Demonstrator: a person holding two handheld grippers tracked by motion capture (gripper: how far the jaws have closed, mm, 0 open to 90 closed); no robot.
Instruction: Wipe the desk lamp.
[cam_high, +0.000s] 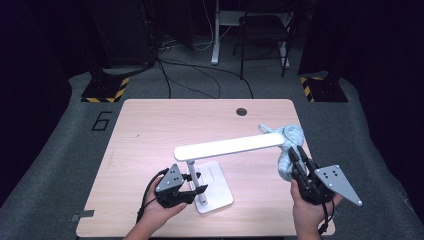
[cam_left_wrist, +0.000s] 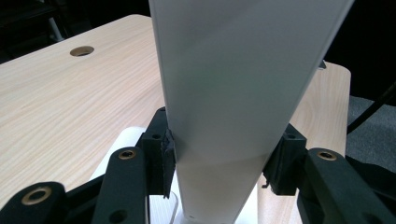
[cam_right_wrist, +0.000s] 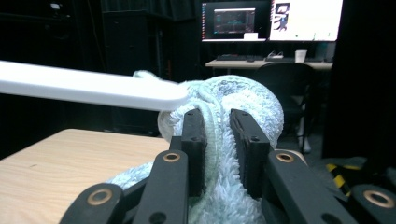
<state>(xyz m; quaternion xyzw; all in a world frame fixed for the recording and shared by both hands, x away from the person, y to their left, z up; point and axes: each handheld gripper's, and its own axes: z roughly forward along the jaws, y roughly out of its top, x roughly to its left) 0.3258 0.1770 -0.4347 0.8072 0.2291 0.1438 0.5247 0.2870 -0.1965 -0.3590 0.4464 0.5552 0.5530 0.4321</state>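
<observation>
Cloth sits pinched between right tongs.

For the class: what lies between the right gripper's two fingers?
A fold of the pale blue cloth, pinched between the right gripper fingers, seen in the right gripper view.

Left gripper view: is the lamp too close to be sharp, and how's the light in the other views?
Left gripper view: lamp arm looms close, soft and featureless. High view: table evenly lit, surroundings dark, lamp arm nearly washed out. Right gripper view: cloth sharp; bright monitors behind, room dark.
</observation>
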